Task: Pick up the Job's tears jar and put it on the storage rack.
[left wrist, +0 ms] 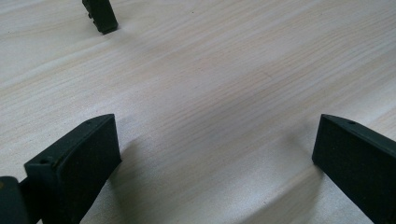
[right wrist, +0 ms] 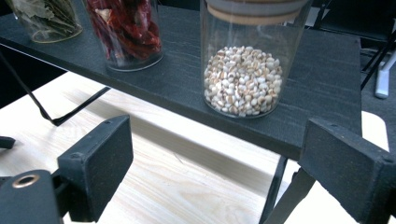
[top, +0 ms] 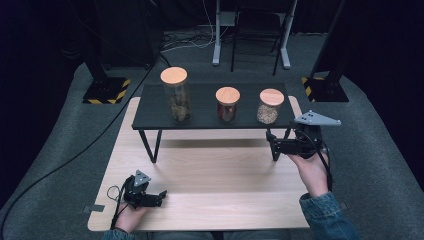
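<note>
Fingers: left gripper (top: 159, 194) wide, right gripper (top: 270, 142) wide | jars: three (top: 270, 106) | shelf: one (top: 200, 102)

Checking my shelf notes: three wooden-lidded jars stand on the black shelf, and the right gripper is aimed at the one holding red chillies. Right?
Not quite. The right gripper is aimed at the jar of pale beans, as the right gripper view shows; the chilli jar stands beside it. Three jars on the black shelf is correct.

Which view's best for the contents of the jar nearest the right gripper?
Right gripper view: the jar of pale grains stands close ahead, grains clear. High view shows that jar small, lid on, on the black shelf. Left gripper view faces the light wooden tabletop.
</note>
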Action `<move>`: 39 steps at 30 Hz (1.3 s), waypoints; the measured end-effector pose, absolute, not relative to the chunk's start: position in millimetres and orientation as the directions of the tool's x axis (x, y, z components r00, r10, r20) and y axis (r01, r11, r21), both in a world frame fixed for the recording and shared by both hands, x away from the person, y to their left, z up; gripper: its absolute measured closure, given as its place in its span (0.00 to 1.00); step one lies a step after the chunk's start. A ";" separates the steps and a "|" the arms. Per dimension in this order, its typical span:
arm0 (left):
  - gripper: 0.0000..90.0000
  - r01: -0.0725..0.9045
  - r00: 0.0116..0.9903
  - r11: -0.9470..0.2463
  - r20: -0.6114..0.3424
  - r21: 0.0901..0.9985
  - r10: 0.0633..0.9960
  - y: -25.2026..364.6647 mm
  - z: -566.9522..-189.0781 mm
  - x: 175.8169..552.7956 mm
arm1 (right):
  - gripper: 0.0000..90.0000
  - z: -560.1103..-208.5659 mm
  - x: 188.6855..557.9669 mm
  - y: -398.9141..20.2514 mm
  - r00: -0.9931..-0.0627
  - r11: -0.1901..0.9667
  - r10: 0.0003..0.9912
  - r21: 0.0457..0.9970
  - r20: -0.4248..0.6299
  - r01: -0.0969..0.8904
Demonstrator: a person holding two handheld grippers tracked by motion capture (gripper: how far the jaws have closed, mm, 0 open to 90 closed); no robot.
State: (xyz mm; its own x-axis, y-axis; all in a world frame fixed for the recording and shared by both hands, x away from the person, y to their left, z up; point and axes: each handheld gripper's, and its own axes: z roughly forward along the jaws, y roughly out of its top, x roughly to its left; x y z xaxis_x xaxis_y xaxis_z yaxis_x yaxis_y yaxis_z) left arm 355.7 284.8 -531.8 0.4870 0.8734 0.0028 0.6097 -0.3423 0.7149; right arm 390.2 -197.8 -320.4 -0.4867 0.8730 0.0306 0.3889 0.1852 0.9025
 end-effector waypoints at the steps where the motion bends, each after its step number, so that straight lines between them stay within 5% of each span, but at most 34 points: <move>1: 0.01 0.610 0.487 -0.343 0.003 0.715 0.873 284.8 -531.7 355.7 | 0.09 -321.7 389.4 -198.1 -0.486 0.187 0.873 0.903 0.029 0.388; 39: 0.01 0.610 0.487 -0.341 0.001 0.715 0.874 284.5 -531.8 354.8 | 0.08 -380.1 367.6 -192.2 -0.511 0.224 0.859 0.887 0.016 0.404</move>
State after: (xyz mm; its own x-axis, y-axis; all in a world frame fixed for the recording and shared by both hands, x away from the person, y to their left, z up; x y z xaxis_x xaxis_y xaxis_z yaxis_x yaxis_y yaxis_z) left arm 354.8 284.5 -531.8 0.4867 0.8736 0.0013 0.6103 -0.3410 0.7150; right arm 367.6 -192.2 -380.1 -0.5114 0.8592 0.0157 0.4035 0.2240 0.8871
